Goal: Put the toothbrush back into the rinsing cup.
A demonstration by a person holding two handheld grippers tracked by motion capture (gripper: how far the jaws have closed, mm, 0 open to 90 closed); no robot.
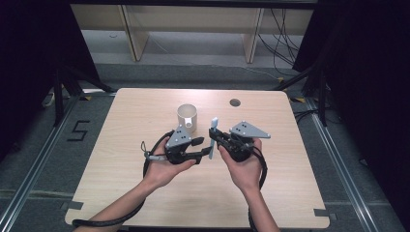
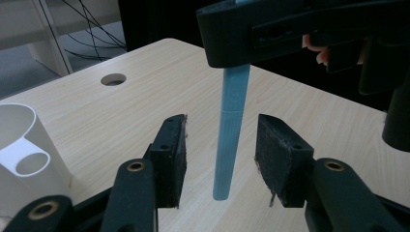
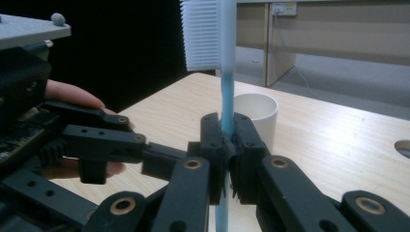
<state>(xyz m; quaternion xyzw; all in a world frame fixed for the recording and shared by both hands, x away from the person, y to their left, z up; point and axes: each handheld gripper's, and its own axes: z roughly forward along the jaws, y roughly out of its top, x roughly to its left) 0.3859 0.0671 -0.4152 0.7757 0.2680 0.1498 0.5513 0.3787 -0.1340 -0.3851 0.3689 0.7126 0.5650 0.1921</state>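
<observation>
Our right tongs [image 3: 226,145] clamp the toothbrush [image 3: 226,104] upright. Our left tongs [image 2: 220,159] stand wide around its handle, untouching, beside the cup [image 1: 187,116].

A lab: black curtains [image 1: 29,72] flank the table [image 1: 145,193], floor rails [image 1: 29,183], loose cables [image 1: 285,43], a taped "5" [image 1: 79,130].

Toothbrush [image 3: 225,87]: head cut off by top edge in right gripper view, mid-handle hidden betw. right gripper [image 3: 225,145] jaws. Cup [image 2: 24,154] cut off at left edge in left gripper view.
</observation>
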